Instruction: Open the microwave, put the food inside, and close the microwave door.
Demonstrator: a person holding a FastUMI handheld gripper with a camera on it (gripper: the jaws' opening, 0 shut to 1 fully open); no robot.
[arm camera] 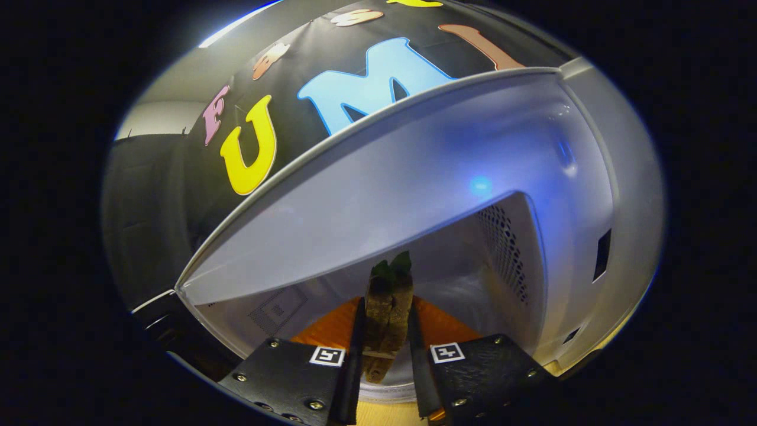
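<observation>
You have black cloth wall (pixel 171 195) hanging behind bench, creased, filling back of booth. Past cloth's left edge you see pale room wall (pixel 157 115); bright light strip (pixel 236 23) runs above cloth. Light wooden bench (pixel 384 414) shows as bare strip at near edge. Orange flat surface (pixel 331 328) sits further back; plate or mat, you can't tell.

My gripper (pixel 385 340) sits at the mouth of the microwave (pixel 597 148), its fingers pressed on either side of the sandwich (pixel 387 313), which stands on edge inside the microwave, above the plate (pixel 331 328). The vent holes (pixel 505 248) lie right of the sandwich.
</observation>
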